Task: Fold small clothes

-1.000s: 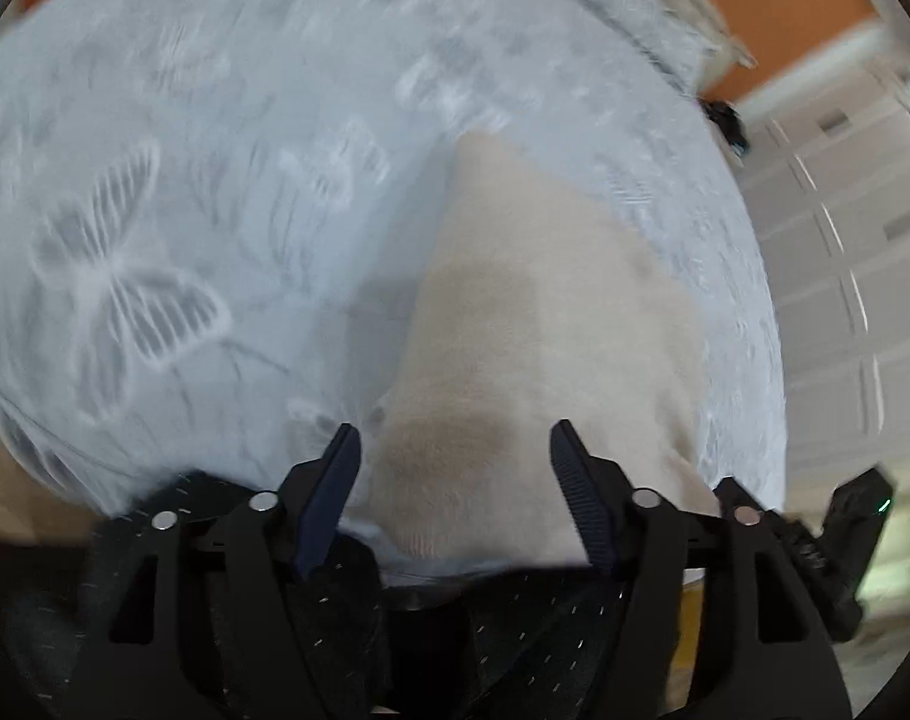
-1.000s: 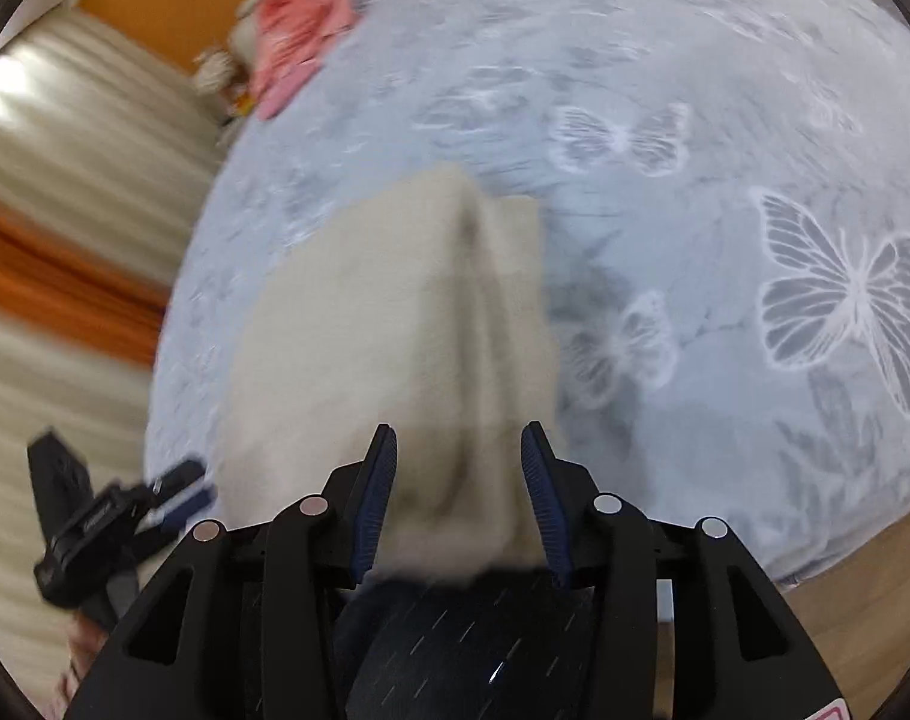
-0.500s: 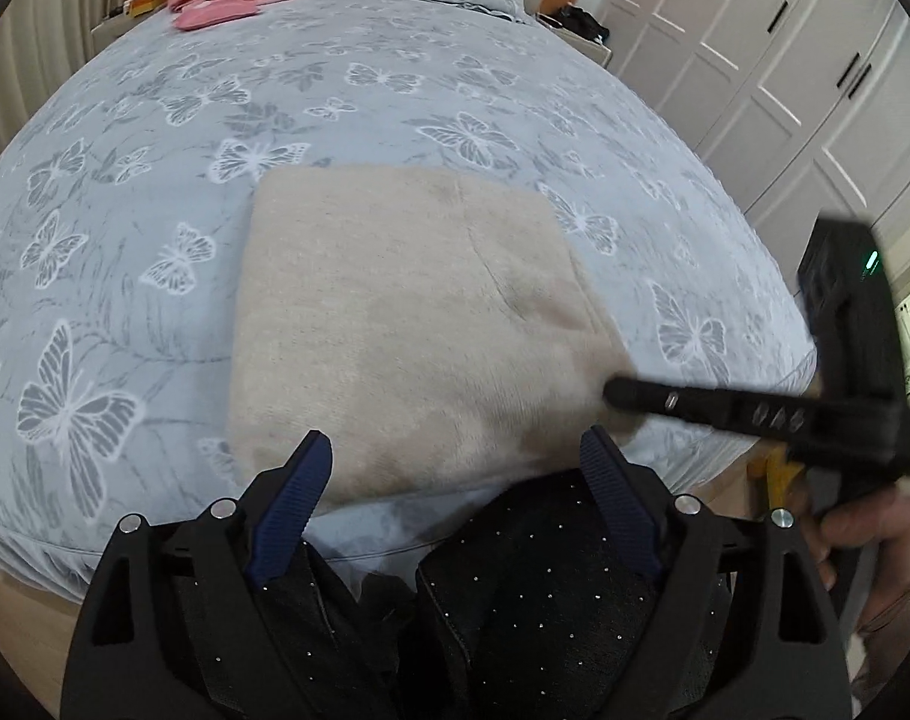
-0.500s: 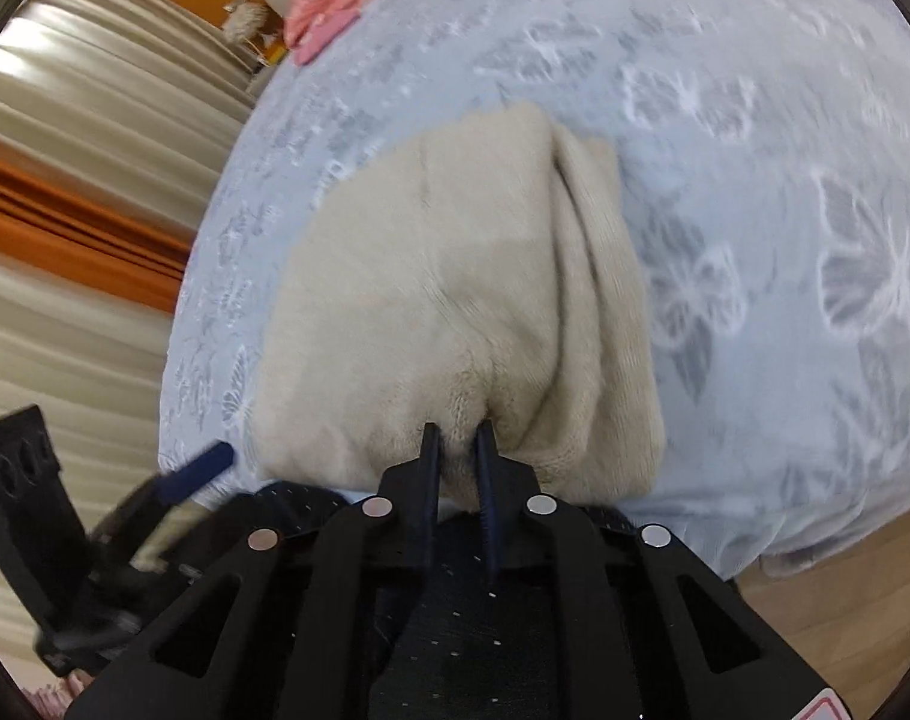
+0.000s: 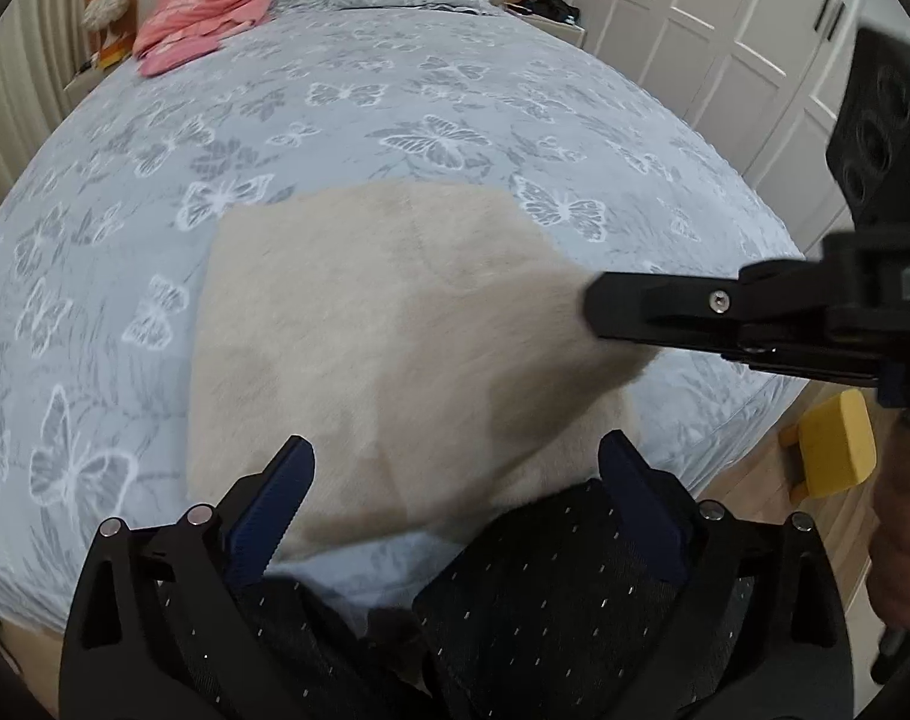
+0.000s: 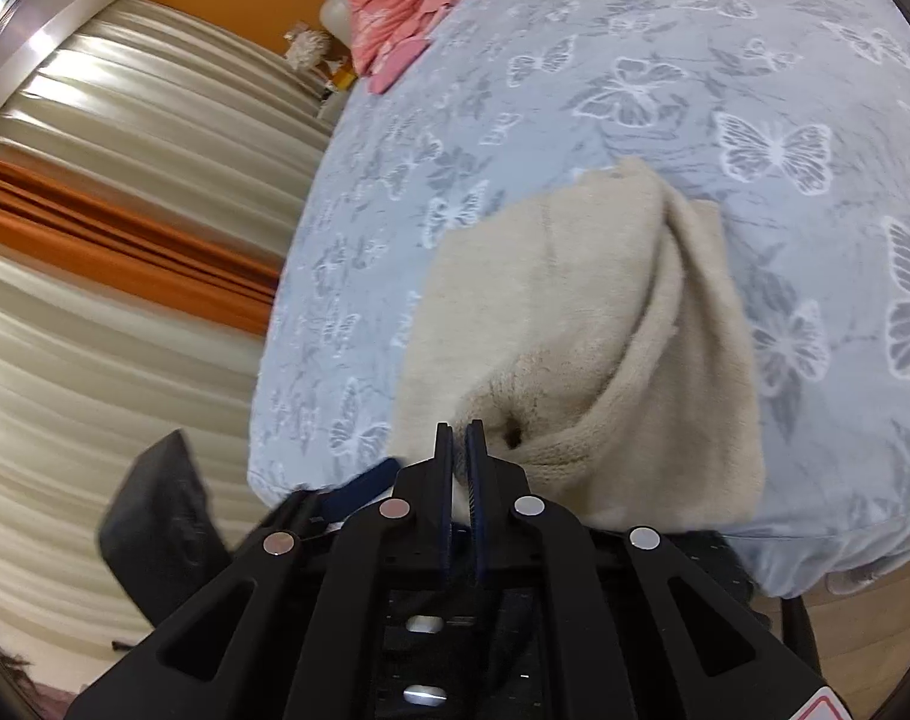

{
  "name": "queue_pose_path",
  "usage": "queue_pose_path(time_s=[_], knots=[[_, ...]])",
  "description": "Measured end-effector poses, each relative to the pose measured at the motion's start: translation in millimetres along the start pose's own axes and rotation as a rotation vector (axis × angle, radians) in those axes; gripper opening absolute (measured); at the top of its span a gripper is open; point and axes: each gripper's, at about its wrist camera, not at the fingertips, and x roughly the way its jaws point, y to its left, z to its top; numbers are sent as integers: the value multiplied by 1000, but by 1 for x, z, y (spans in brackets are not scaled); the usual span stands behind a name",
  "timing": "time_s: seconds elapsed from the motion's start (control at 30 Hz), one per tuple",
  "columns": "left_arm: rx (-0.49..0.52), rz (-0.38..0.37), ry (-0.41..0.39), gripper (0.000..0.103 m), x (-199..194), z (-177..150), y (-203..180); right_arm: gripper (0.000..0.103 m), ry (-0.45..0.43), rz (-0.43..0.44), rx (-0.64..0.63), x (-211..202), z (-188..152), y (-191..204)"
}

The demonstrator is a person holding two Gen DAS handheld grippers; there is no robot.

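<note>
The right gripper [image 6: 460, 438] has its fingers clamped on the near edge of the beige fleece garment [image 5: 383, 324], lying at the bed's [image 5: 395, 108] near end. The left gripper [image 5: 455, 474] hangs over it, fingers just spread wide and holding nothing. Next, I judge, it must grip the near left corner for a fold.

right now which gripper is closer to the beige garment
Right. The right gripper is pinched on the beige garment's near edge; the left gripper hangs open above it, not touching.

garment [image 5: 395, 330]: fuzzy matt fleece | bedspread [image 5: 395, 96]: soft printed cloth
</note>
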Motion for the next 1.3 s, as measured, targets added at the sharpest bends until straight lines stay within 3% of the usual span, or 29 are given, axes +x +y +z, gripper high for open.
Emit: queue_pose_path(time_s=[0.07,0.1,0.17,0.23,0.3,0.4,0.43,0.47,0.5,0.53,0.63,0.67,0.7,0.73,0.8,0.9,1.03,1.1,1.13,1.17,1.2,1.3], knots=[[27,-40,-20,89,5,6,-6,2,5,49,0,1,4,6],[38,-66,-30,81,7,8,-8,2,8,57,-10,1,6,10],[42,-94,1,26,18,15,-6,2,0,15,-42,0,9,16],[-59,-113,51,7,33,21,15,5,-30,-14,-24,-10,12,10],[-151,-117,61,8,35,24,35,9,-78,-52,10,-26,12,-4],[-154,-134,39,13,25,27,45,12,-53,-144,18,-32,8,-26],[-143,-133,39,26,23,26,44,21,-16,-158,36,-27,5,-35],[-135,-130,37,49,20,25,43,30,23,-174,56,-19,0,-42],[-132,-122,28,59,17,21,41,48,45,-186,67,-13,-3,-45],[-129,-121,18,71,14,18,39,54,68,-199,74,-5,-9,-48],[-69,-124,20,87,10,5,25,61,128,-202,79,21,-20,-53],[-30,-126,23,87,9,0,18,61,145,-206,82,28,-21,-55],[-7,-79,22,88,10,-3,15,54,154,-216,80,36,-22,-57],[16,-49,19,89,11,-5,12,18,165,-206,67,41,-22,-57],[58,-99,38,91,15,-8,7,14,170,-199,39,43,-14,-52],[141,-90,15,93,14,-9,-6,12,108,-164,-41,28,2,-28],[232,-53,-23,91,21,-3,-27,12,61,-106,-75,7,17,-4],[172,-85,-49,67,22,11,-22,14,45,-90,-87,-1,20,6],[141,-74,-33,41,26,20,-17,16,33,-92,-94,-6,20,6],[101,-81,-22,25,29,29,-10,16,6,-110,-99,-10,21,6],[29,-116,-23,18,29,39,3,18,-48,-107,-82,-18,19,1],[-179,-156,-91,17,8,60,45,19,-157,-88,5,-46,7,-22]])
